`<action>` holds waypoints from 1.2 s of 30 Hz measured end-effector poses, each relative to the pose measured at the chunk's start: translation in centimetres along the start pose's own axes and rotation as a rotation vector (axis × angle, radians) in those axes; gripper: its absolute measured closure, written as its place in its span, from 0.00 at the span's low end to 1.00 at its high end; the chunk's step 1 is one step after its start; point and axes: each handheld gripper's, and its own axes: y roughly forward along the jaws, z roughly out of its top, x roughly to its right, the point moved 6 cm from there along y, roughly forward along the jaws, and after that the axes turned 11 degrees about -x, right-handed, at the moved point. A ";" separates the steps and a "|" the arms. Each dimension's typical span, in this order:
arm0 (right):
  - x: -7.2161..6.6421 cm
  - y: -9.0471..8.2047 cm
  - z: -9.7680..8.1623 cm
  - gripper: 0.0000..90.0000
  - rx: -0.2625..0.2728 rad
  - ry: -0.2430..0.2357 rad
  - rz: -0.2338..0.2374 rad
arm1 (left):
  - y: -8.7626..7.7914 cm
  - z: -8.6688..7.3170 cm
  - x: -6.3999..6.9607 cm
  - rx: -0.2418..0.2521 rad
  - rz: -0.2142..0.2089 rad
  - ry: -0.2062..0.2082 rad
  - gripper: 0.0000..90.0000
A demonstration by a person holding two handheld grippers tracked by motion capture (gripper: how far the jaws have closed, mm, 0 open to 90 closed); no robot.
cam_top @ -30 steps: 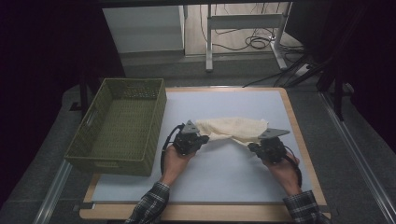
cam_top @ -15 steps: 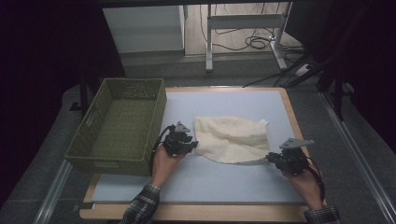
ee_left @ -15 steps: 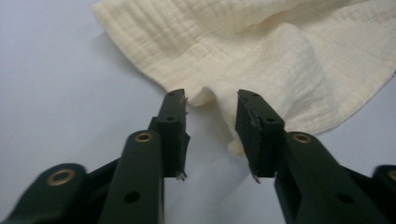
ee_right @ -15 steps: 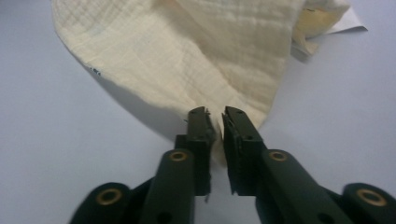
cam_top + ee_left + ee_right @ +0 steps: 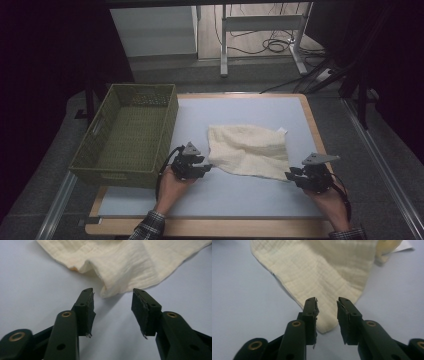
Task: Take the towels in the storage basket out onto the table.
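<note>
The left hand-held gripper (image 5: 204, 166) and the right hand-held gripper (image 5: 291, 175) have just been opening, each with a near corner of the cream cloth (image 5: 248, 156) loose between its parted jaws. The cloth lies spread mid-table (image 5: 240, 112), with bare surface around. At far left stands a green basket (image 5: 102, 157) with a dark patch at its far end.

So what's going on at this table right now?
A person with a gripper in each hand is working on a cream cloth that lies spread on the pale blue mat. Both grippers have just been opening. The left gripper stands open just short of the cloth's near left corner, and the right gripper has its jaws apart on either side of the near right corner, not pinching it. A green basket sits to the left.
</note>
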 end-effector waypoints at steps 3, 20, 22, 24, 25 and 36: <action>-0.2 1.1 -0.4 0.72 -0.028 -0.010 -0.007 | 1.3 0.5 -0.2 -0.006 -0.037 0.000 0.72; -3.3 -2.2 -2.7 0.95 0.031 -0.078 0.014 | -3.7 -3.1 1.9 -0.038 -0.047 0.004 0.72; -3.2 -2.2 -3.2 0.94 0.031 -0.064 0.021 | -3.8 -3.4 1.8 -0.024 -0.054 -0.005 0.68; -3.0 -2.3 -3.5 0.89 0.028 -0.050 0.033 | -3.8 -3.5 2.2 -0.001 -0.090 0.005 0.67; -2.9 -2.3 -3.6 0.84 0.026 -0.044 0.044 | -3.7 -3.5 2.4 0.005 -0.097 0.012 0.65; -2.4 -0.5 -3.9 0.69 0.014 0.013 0.044 | -0.2 -3.2 4.7 -0.034 -0.062 0.122 0.61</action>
